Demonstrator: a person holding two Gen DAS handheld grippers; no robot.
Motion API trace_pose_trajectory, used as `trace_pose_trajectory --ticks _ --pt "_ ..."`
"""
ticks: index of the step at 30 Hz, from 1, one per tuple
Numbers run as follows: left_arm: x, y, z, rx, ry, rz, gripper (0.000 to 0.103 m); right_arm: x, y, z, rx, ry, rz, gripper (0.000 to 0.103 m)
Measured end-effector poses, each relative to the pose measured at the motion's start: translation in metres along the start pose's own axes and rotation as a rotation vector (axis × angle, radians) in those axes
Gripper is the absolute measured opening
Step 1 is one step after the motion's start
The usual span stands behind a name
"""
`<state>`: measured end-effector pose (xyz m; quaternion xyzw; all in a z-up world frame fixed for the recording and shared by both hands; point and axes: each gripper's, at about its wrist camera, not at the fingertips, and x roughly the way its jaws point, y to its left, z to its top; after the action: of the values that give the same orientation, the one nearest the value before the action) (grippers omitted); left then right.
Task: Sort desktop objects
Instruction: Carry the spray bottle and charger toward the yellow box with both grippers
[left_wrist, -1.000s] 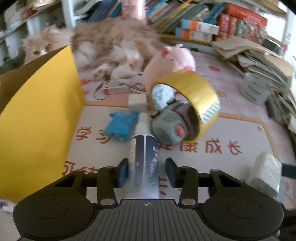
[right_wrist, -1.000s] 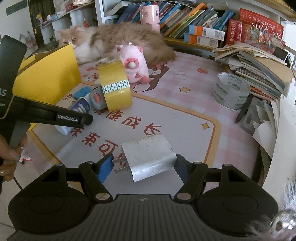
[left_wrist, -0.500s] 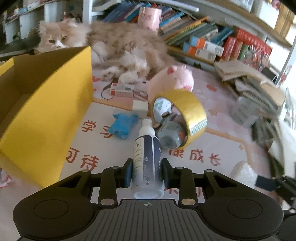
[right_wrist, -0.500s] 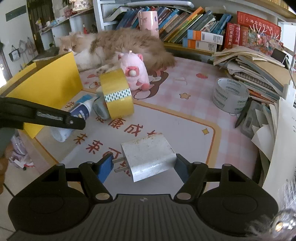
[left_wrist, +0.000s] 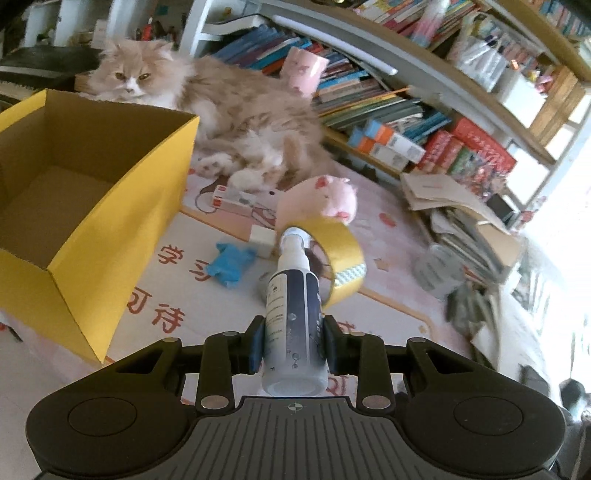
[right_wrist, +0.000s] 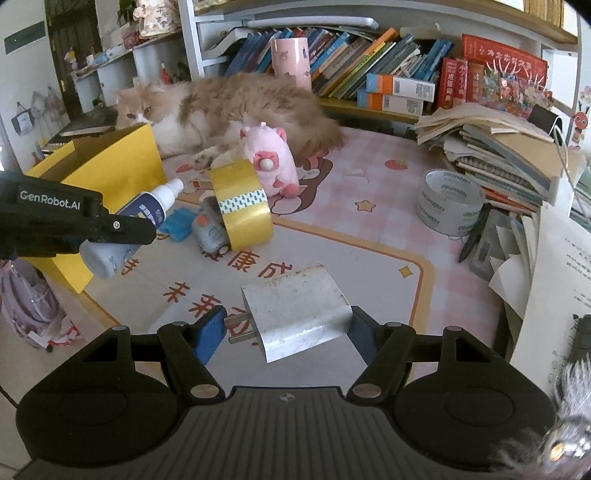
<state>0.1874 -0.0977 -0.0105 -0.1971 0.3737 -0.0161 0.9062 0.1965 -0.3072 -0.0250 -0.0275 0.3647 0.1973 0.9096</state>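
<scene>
Two grippers are in view. The left gripper (left_wrist: 293, 341) is closed on one spray bottle (left_wrist: 293, 314); both pads press the bottle's sides. The right gripper (right_wrist: 286, 328) is partly closed on one white charger (right_wrist: 295, 314), its prongs toward the left pad.

Item count on the desk:
- One yellow box (left_wrist: 122, 206), open at the top, at the left edge of the mat (right_wrist: 351, 254).
- Two tape rolls: one yellow roll (right_wrist: 243, 205) standing on edge, one clear roll (right_wrist: 448, 201) lying flat near the book pile.
- One pink plush (right_wrist: 271, 162), upright behind the yellow roll.
- One blue object (left_wrist: 231, 262) on the mat, its kind unclear.
- One grey object (right_wrist: 208, 227) touching the yellow roll.
- One white block (left_wrist: 264, 236) beside the blue object.
- One cat (right_wrist: 229, 103) lying behind the box and plush.

Bottle: a cylindrical body with a dark blue and white label and a white nozzle cap. It is held clear of the mat, nozzle pointing away from the gripper, base toward the camera. In the right wrist view it hangs just beside the box's near corner.

Charger: a white block, scuffed and stained, with two metal prongs. It is held above the mat's front part.
</scene>
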Motion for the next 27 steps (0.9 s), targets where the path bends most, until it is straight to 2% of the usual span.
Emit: trace_pose_trajectory --ticks 9,15,27 --pt "-0.038 0.025 0.000 -0.055 -0.019 -0.096 0.031 -0.029 0.027 0.007 0.061 -0.058 -0.030 0.068" --pt "-0.069 0.041 0.000 -0.057 -0.048 -0.153 0.031 -0.047 0.055 0.007 0.069 -0.091 -0.037 0.068" --pt "-0.111 0.091 -0.018 -0.020 -0.034 -0.224 0.031 -0.063 0.121 -0.006 0.061 -0.110 -0.083 0.068"
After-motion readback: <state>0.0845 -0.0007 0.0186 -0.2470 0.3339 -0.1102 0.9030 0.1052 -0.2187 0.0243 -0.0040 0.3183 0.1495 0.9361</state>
